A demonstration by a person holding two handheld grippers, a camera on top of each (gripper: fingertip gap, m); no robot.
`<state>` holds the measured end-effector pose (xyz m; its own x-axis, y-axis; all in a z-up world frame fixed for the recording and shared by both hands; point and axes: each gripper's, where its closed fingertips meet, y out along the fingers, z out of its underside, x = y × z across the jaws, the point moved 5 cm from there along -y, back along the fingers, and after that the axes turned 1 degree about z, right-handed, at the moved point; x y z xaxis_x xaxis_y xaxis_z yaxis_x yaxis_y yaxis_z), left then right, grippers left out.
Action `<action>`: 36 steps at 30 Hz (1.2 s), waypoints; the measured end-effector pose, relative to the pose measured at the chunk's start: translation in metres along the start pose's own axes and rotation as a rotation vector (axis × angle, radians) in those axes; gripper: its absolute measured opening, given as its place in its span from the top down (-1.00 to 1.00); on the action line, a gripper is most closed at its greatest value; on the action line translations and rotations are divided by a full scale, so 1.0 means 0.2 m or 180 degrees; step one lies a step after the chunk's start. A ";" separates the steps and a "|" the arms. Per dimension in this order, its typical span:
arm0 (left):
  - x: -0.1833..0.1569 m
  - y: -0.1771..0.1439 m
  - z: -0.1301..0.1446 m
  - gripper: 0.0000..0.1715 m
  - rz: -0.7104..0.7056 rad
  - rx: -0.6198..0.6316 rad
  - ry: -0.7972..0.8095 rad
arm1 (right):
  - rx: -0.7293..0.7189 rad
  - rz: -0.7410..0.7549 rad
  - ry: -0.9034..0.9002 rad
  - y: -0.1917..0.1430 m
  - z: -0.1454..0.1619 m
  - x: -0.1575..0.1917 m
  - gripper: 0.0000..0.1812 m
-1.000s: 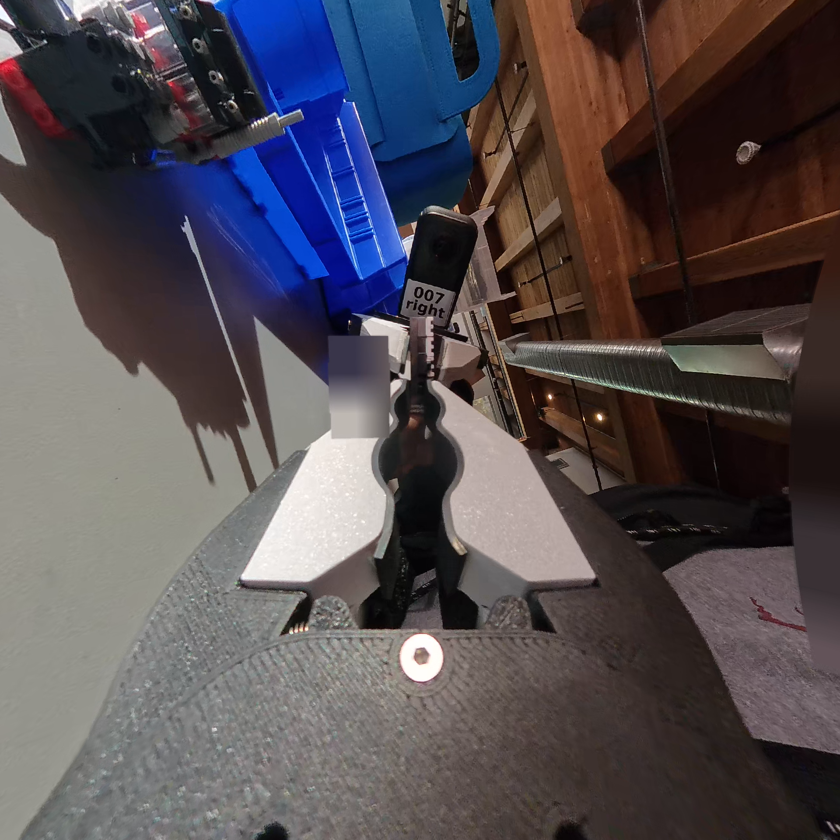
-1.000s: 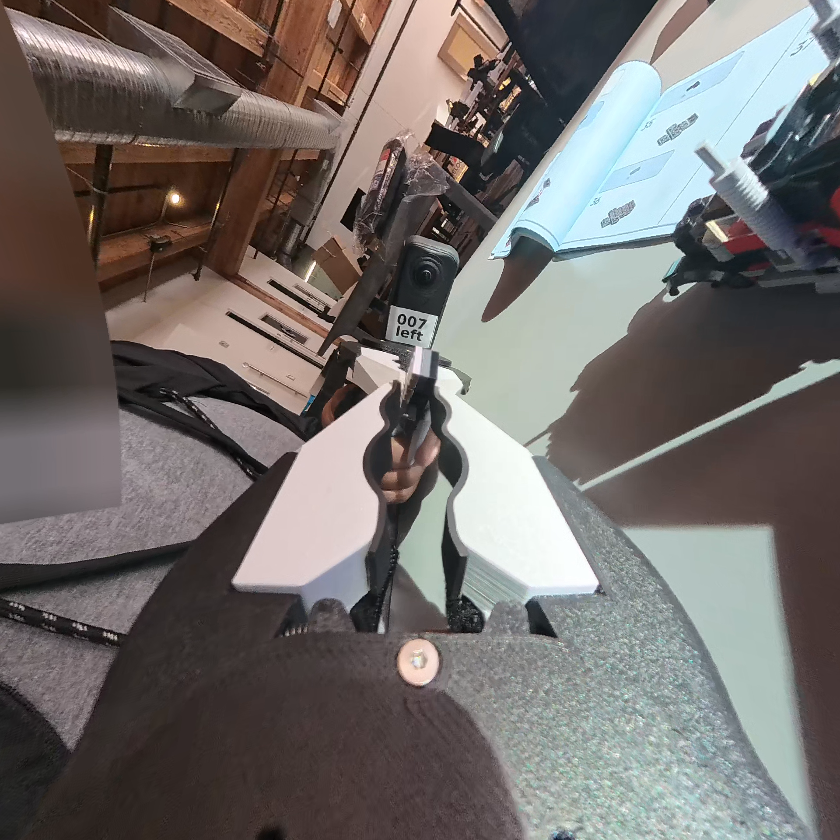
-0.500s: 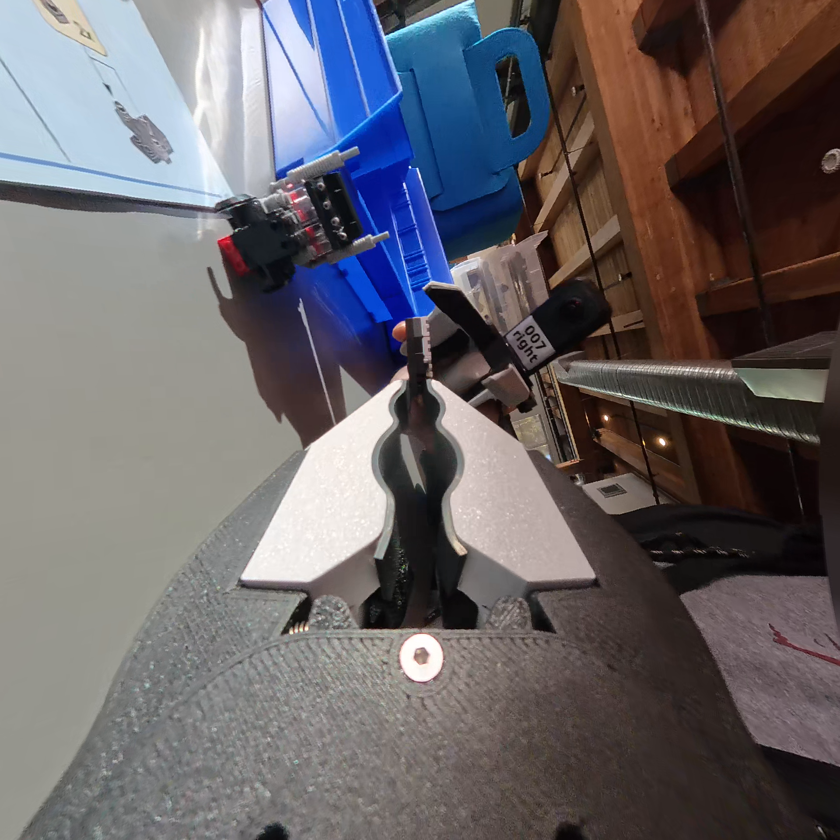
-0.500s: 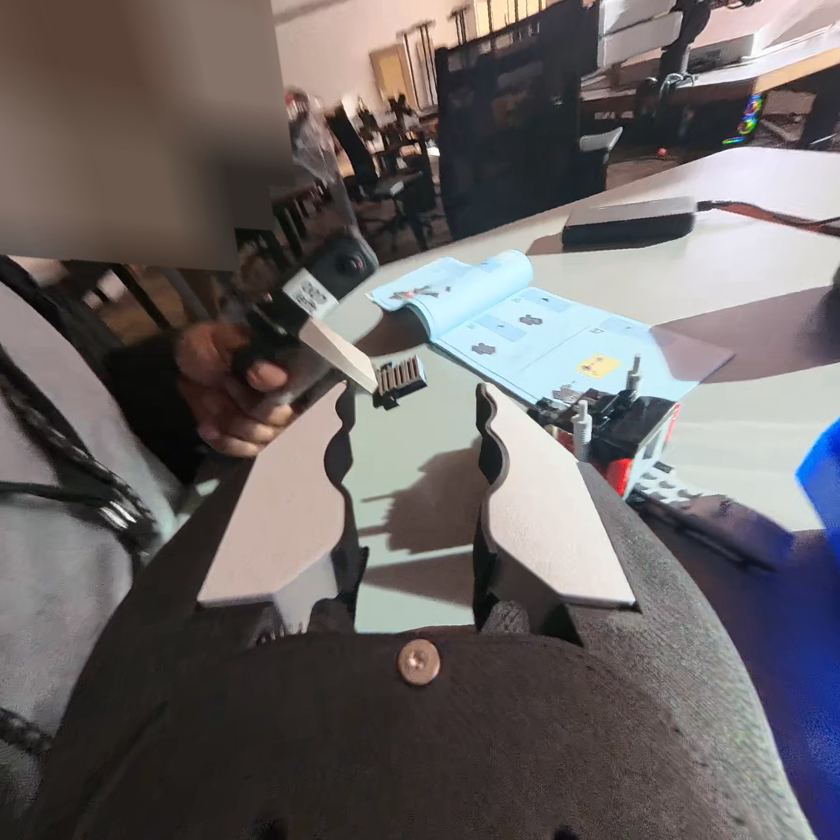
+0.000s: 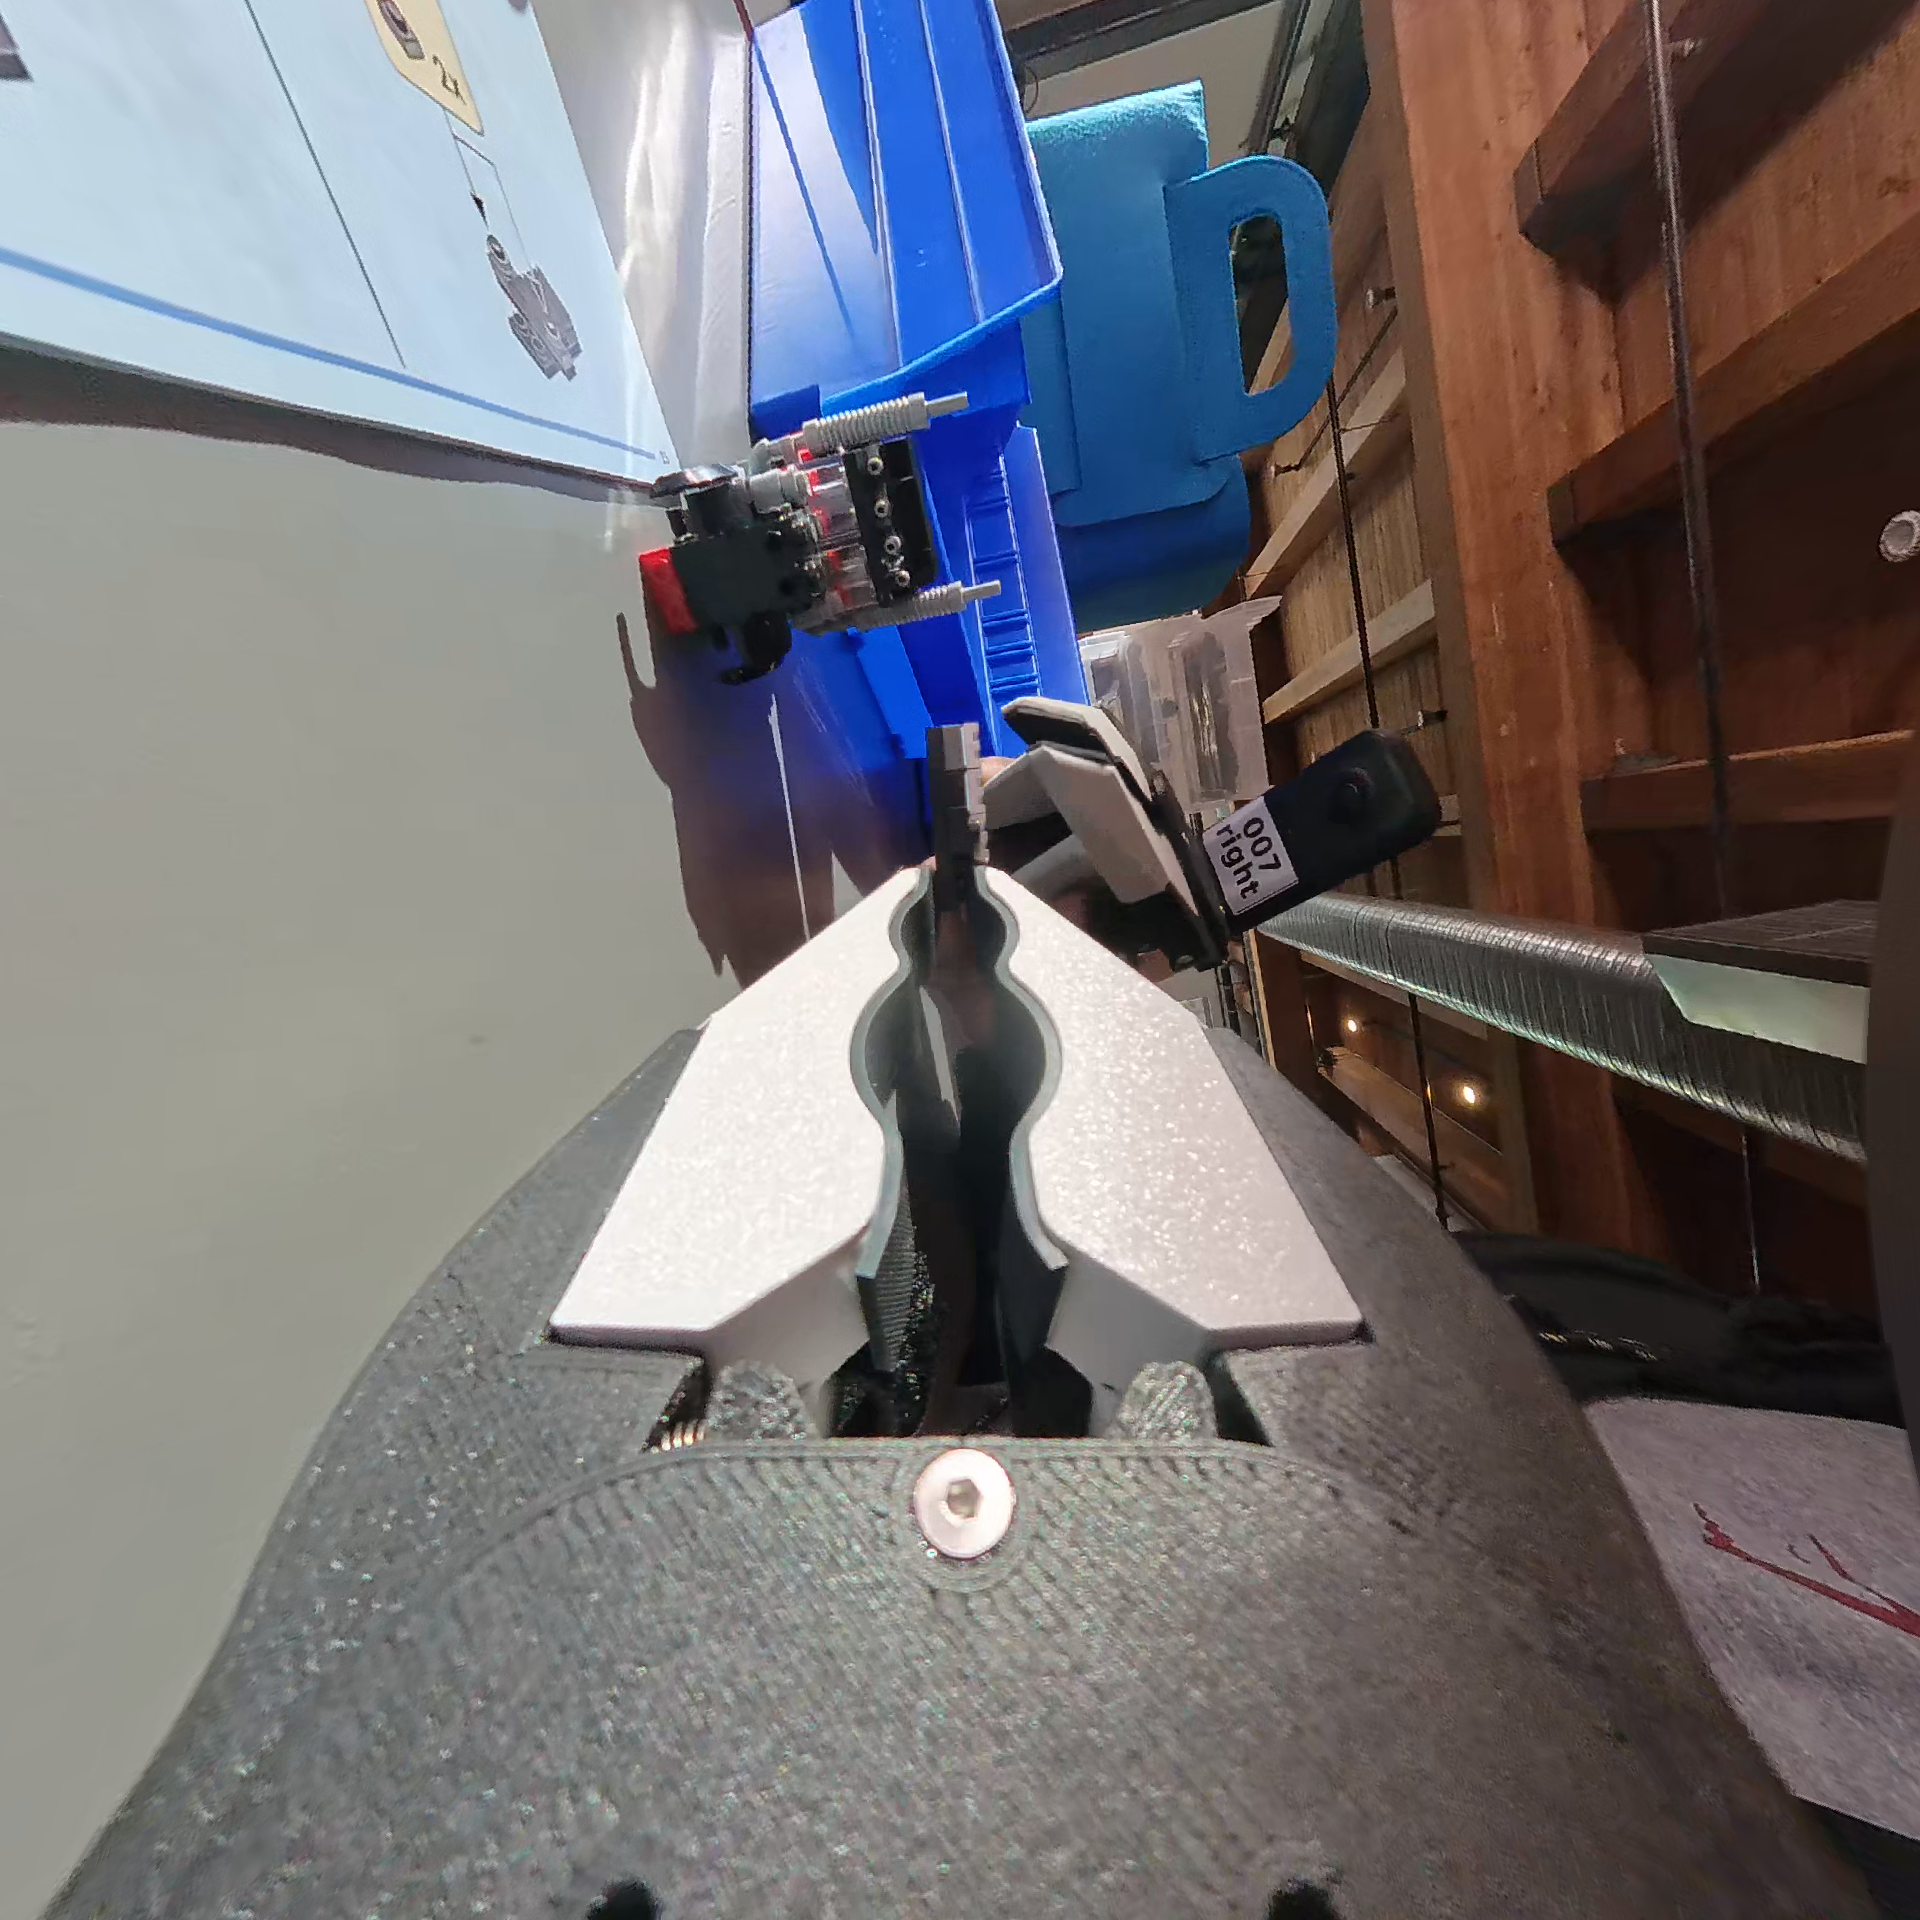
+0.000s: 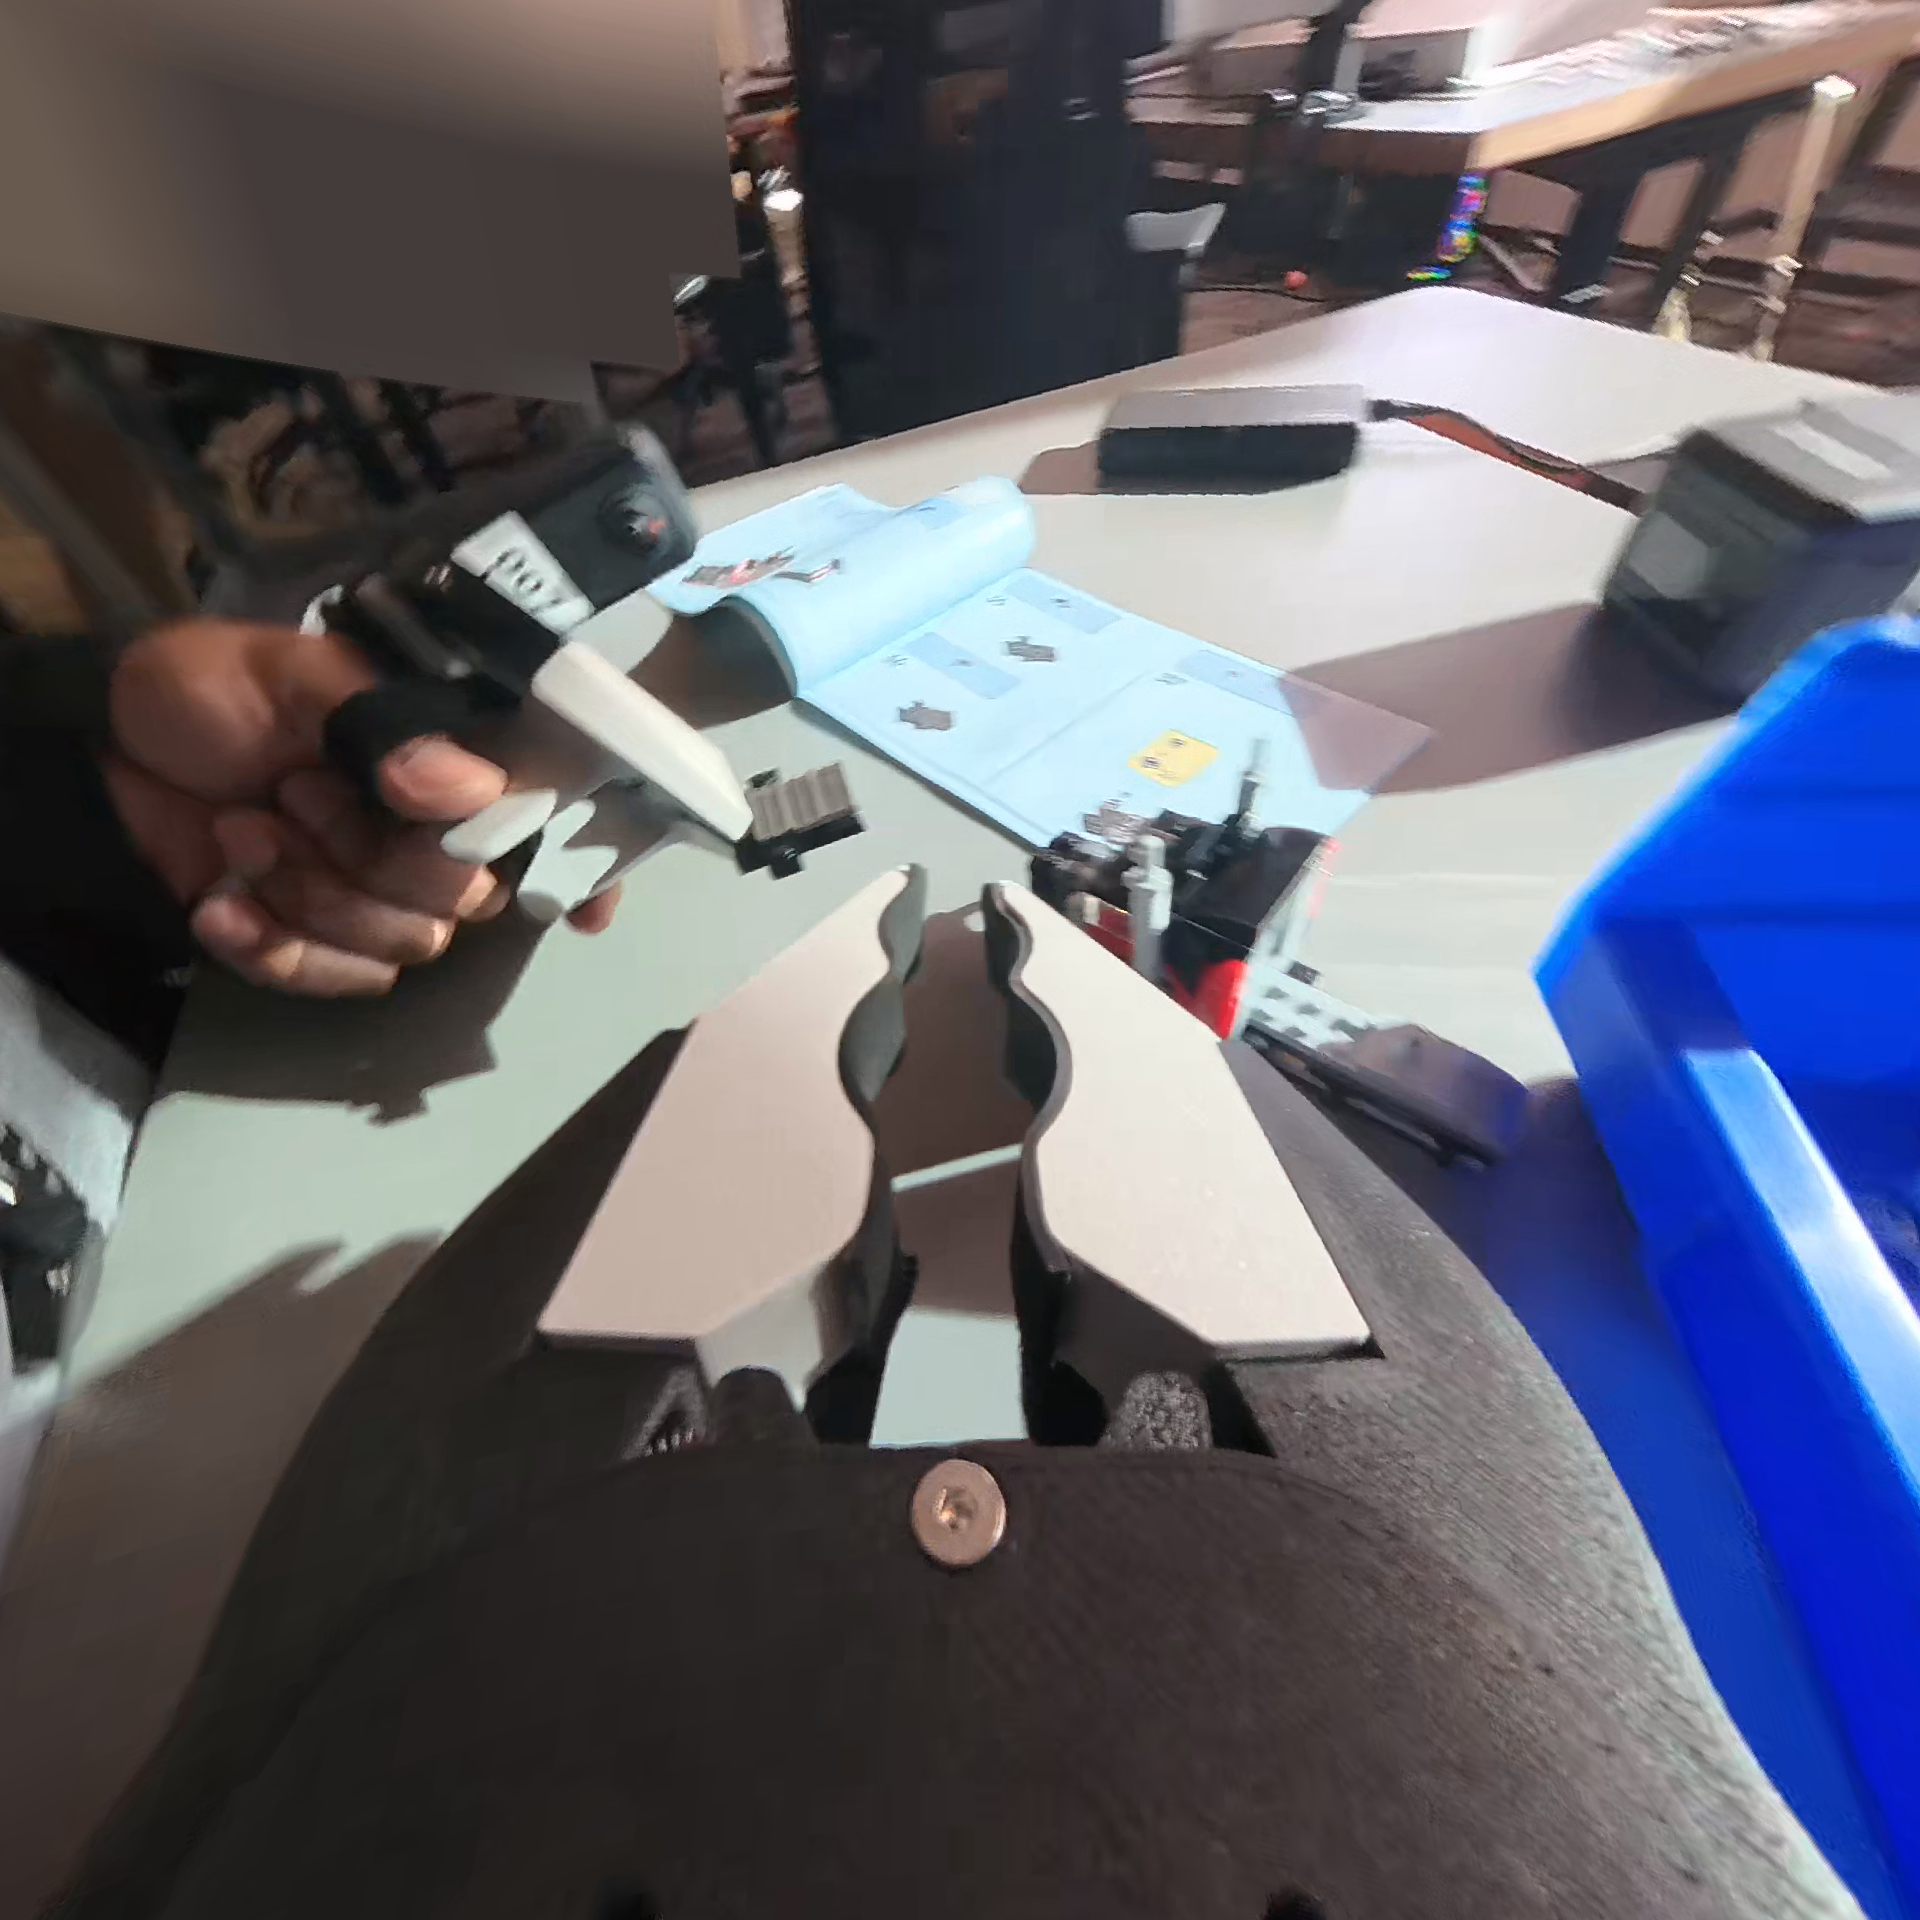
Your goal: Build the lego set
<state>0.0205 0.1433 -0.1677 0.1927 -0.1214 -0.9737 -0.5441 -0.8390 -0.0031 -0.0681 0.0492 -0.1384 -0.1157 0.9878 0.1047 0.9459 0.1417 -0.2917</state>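
In the left wrist view, just past the tips of the left gripper [image 5: 954, 883], a small grey ribbed lego piece [image 5: 956, 784] stands out, clamped between the nearly closed fingers. The partly built lego model [image 5: 795, 540], black with red and clear parts and two grey spring pins, rests on the grey table [image 5: 312, 935]. The ribbed piece hangs in the air, apart from the model. A blue bin [image 5: 894, 239] sits just behind the model, and the open instruction booklet [image 5: 260, 208] lies beside it. The right gripper [image 5: 1060, 758] shows near the held piece, on the bin's side of the model.

In the right wrist view, the right gripper [image 6: 951, 899] is empty, its fingers parted by a narrow gap. The model [image 6: 1195, 904] sits just beyond its right fingertip. Left of the model, a hand [image 6: 291, 810] holds the left gripper [image 6: 743, 831], which pinches the ribbed piece [image 6: 805, 805] above the table [image 6: 644, 966]. The booklet [image 6: 997, 686] lies behind the model, the blue bin [image 6: 1766, 935] to its right.
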 end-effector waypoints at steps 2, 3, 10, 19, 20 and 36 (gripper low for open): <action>0.01 0.00 0.00 0.94 -0.0042 -0.0008 -0.0006 | -0.0061 0.0062 0.0177 -0.03 -0.01 -0.03 0.92; 0.01 0.00 0.00 0.94 -0.0063 -0.0007 -0.0011 | -0.0095 0.0083 0.0262 -0.04 -0.01 -0.05 0.94; 0.03 0.02 0.00 0.93 -0.0157 0.0031 -0.0047 | -0.0158 0.0165 0.0889 -0.15 0.04 -0.13 0.99; 0.02 0.18 0.08 0.94 -0.0062 0.0101 -0.0230 | -0.0239 0.0495 0.0965 -0.37 0.11 -0.19 0.99; 0.01 0.21 0.09 0.94 -0.0050 0.0139 -0.0250 | -0.0262 0.0507 0.0971 -0.40 0.12 -0.20 0.99; 0.04 0.37 0.11 0.93 -0.0125 0.0246 -0.0329 | -0.0315 0.0132 0.0881 -0.53 0.13 -0.18 0.98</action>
<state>-0.0366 0.0932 -0.1801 0.1322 -0.0305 -0.9908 -0.5998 -0.7982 -0.0555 -0.1714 0.0001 -0.1352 -0.0022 0.9353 0.3538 0.9747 0.0811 -0.2085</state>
